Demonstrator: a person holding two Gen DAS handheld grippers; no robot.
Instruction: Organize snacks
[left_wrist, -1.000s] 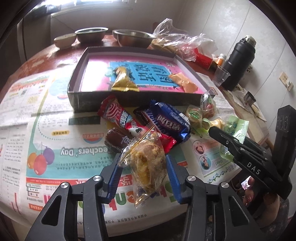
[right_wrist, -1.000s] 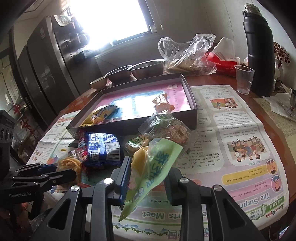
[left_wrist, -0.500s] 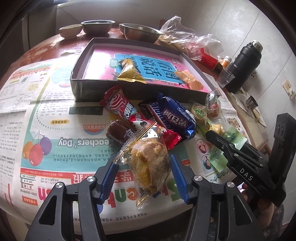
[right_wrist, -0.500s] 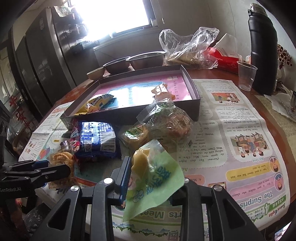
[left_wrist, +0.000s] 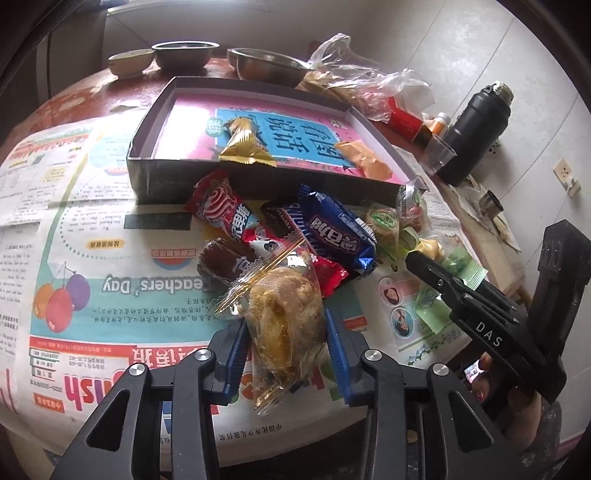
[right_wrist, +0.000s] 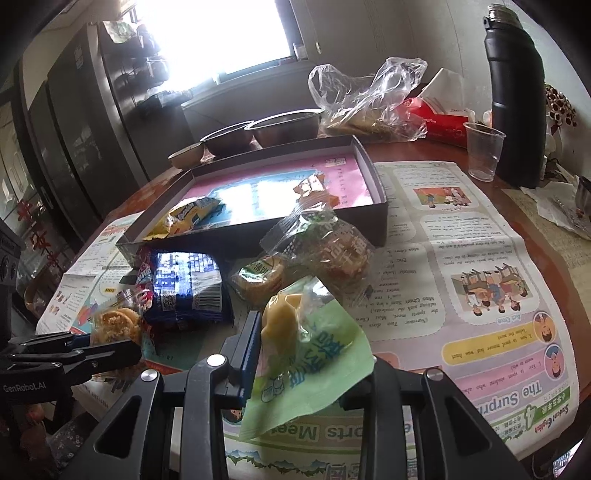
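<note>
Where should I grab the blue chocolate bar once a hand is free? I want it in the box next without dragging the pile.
Take the blue chocolate bar across its narrow width at mid-body, coming down from above. It lies flat on top of the snack pile, long axis slanting toward the box, so both long edges are exposed. Its crimped ends are thin and likely to slip.

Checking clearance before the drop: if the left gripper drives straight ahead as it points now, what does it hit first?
Likely the snack pile: the left gripper, shut on the clear-wrapped cake, points at the red wrapper and blue packet, with the box beyond. Height is unclear.
</note>
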